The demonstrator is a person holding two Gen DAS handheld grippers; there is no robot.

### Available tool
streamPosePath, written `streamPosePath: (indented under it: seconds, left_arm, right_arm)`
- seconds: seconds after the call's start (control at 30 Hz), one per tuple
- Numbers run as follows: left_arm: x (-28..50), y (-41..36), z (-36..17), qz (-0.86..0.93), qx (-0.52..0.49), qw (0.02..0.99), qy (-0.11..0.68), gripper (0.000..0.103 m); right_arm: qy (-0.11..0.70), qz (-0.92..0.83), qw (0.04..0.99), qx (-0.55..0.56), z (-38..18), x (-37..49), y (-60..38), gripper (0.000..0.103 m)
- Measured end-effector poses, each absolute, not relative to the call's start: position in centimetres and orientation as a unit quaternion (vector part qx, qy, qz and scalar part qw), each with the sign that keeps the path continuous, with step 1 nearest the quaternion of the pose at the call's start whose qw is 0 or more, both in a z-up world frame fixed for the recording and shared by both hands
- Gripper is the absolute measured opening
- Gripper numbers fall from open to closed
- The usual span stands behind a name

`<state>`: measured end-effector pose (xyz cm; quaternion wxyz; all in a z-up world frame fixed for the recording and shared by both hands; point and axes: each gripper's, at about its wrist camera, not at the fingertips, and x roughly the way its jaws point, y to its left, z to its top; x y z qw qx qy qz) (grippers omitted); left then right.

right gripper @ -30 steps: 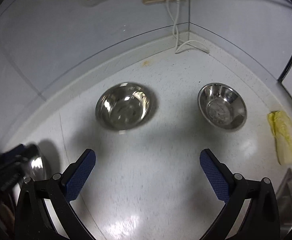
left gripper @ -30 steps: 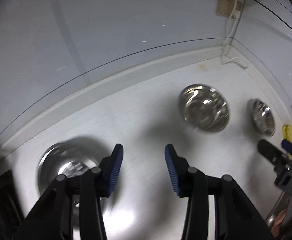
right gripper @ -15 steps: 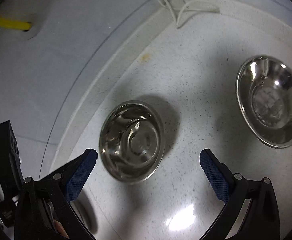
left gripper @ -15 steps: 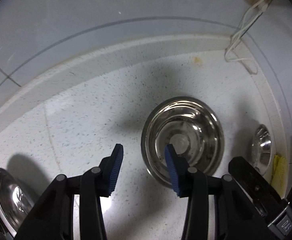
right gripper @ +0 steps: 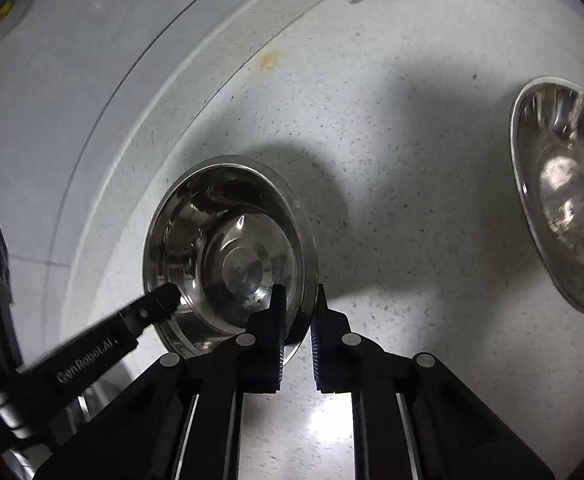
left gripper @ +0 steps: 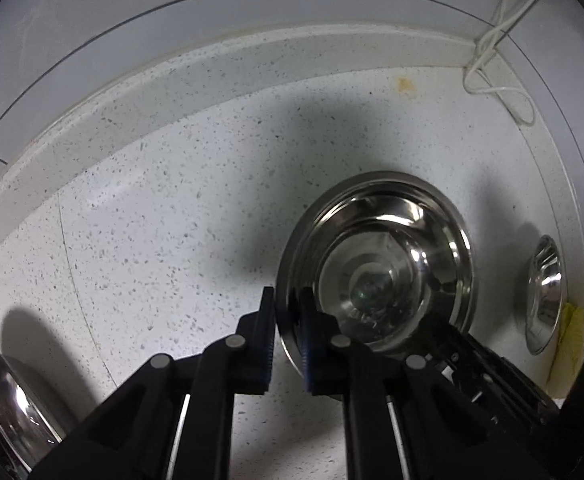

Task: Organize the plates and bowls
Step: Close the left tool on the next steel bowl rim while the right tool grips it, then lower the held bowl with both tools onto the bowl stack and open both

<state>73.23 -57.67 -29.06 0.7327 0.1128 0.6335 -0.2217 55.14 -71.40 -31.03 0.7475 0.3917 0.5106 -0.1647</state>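
You've got both grippers on the same steel bowl (left gripper: 376,268) sitting on the speckled countertop (left gripper: 152,208), so here's how I'd play it. Your left gripper (left gripper: 288,336) is pinched down nearly closed with the bowl's near-left rim between its pads, one finger outside the wall and one inside, and your right gripper (right gripper: 298,332) is doing the same thing on the near-right rim, closed almost all the way on the thin lip. Honestly I can't tell from the fisheye whether the pads are fully seated or just kissing the edge, the reflections make it murky. Thin polished steel is slippery, so I'd squeeze firm and lift both sides together, keeping the bowl level so it doesn't pivot out of one grip. If you only need one hand, let the other go cleanly before moving. The second bowl (right gripper: 564,196) is well off to the right near the yellow cloth (left gripper: 572,344), and another piece of steelware (left gripper: 8,400) sits at the far left edge, looks more like a plate but it's cut off. My guess is nesting this bowl into the right one is the tidy move; come in from above and set it down, don't drop it.
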Motion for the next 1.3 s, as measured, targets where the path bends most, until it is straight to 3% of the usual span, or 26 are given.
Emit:
streamPosePath:
  seconds: [0.23, 0.43, 0.73, 1.0, 1.3]
  left_arm:
    - [71.7, -56.2, -27.5, -0.228, 0.125, 0.741, 0.619, 0.011]
    - [69.5, -51.6, -23.1, -0.228, 0.130, 0.767, 0.586, 0.013]
    - [68.4, -36.1, -18.2, -0.150, 0.101, 0.807, 0.562, 0.015]
    - [69.3, -26.2, -20.6, -0.076, 0.078, 0.805, 0.583, 0.015]
    - [69.1, -25.4, -26.0, -0.061, 0.080, 0.781, 0.617, 0.015]
  right_arm:
    - [0.517, -0.166, 0.755, 0.367, -30.2, 54.8, -70.0, 0.010]
    - [0.507, -0.152, 0.777, 0.342, -25.8, 53.8, -66.6, 0.011]
    - [0.506, -0.050, 0.819, 0.264, -19.4, 55.4, -53.3, 0.012]
    - [0.548, 0.026, 0.808, 0.213, -21.7, 58.5, -42.7, 0.014]
    - [0.598, 0.033, 0.772, 0.211, -27.3, 60.4, -40.9, 0.014]
